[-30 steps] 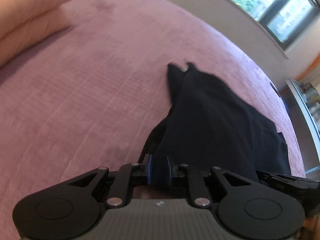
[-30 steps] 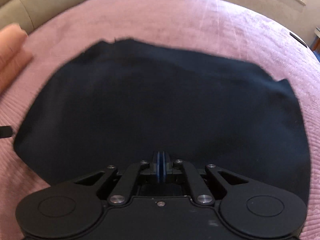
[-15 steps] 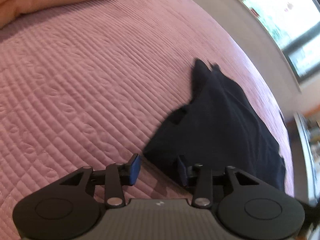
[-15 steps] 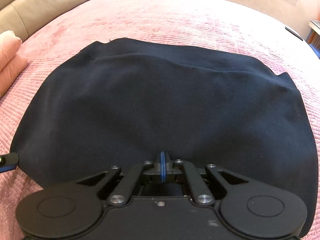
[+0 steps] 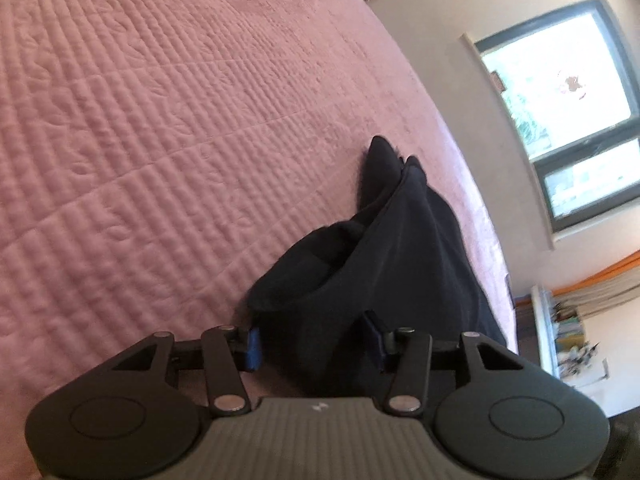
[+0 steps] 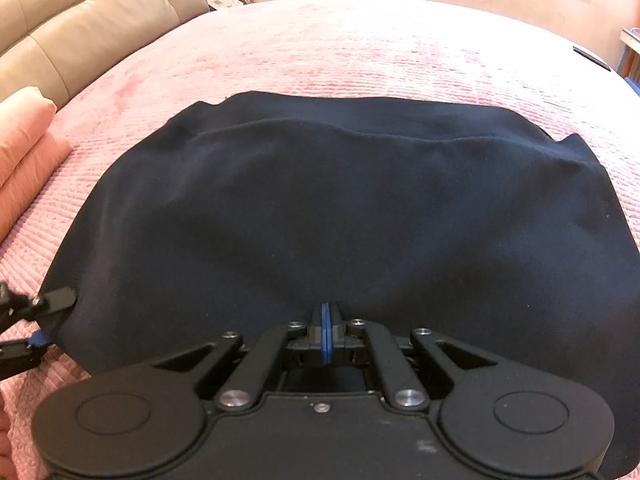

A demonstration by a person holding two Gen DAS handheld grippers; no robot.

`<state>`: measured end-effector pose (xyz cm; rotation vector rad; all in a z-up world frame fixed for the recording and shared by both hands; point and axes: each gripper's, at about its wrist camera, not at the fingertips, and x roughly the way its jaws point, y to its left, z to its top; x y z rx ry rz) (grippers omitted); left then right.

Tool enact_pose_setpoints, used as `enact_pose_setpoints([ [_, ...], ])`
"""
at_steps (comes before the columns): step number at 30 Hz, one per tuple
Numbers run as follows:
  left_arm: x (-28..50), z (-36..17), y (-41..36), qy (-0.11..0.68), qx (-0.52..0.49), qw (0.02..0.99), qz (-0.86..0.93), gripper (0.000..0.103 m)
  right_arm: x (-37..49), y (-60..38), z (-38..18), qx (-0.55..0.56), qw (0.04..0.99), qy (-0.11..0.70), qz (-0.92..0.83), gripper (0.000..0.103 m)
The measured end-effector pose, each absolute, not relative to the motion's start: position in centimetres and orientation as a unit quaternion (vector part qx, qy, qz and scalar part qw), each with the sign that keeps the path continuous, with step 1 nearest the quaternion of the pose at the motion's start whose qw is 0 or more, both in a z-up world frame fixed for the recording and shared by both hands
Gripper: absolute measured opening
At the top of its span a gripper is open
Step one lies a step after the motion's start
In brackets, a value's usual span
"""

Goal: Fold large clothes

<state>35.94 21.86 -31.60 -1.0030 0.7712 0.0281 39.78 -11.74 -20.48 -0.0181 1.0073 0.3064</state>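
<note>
Garment: dark navy cloth [image 6: 344,216] lies folded on the pink bed [image 6: 360,48].
Right tool [image 6: 325,334]: clenched on the near hem at 6 o'clock.
Left tool [image 5: 314,346]: released, fingers apart astride the cloth's end [image 5: 400,248].
Left view only: window [image 5: 560,92] at 2 o'clock.
Right view only: beige headboard [image 6: 80,28] at 10 o'clock.

Nothing to read here: no words, numbers or brand names show in either view. The only mark at all is a small pale emblem [image 5: 319,407] on the grey ribbed body of the left hand-held gripper [image 5: 314,345], just behind its blue pads, and it's too small to make out as a letter or logo.
</note>
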Motion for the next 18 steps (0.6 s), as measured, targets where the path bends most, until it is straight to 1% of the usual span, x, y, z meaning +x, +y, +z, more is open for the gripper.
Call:
enact_pose_setpoints([
  [5, 37.3, -32.5, 20.9, 0.314, -0.511, 0.8, 0.022, 0.053, 38.3, -12.0, -18.6, -0.006, 0.878, 0.457, 0.145, 0.004],
  [7, 37.7, -32.2, 20.3, 0.299, -0.522, 0.799, 0.014, 0.027, 37.9, -11.9, -18.7, -0.009, 0.875, 0.462, 0.147, 0.003],
  [8, 38.1, -32.0, 20.0, 0.295, -0.524, 0.799, 0.001, 0.006, 37.9, -11.8, -19.1, -0.014, 0.872, 0.466, 0.147, 0.003],
  [10, 38.6, -30.7, 19.2, 0.275, -0.515, 0.812, -0.02, 0.006, 38.0, -11.5, -20.0, -0.014, 0.868, 0.474, 0.148, 0.004],
  [13, 39.6, -27.2, 16.8, 0.25, -0.472, 0.843, -0.068, 0.005, 38.8, -12.2, -20.8, 0.027, 0.861, 0.485, 0.15, 0.004],
  [18, 41.6, -20.8, 9.4, 0.22, -0.36, 0.884, -0.203, 0.005, 39.6, -14.9, -20.9, 0.093, 0.843, 0.497, 0.183, 0.004],
])
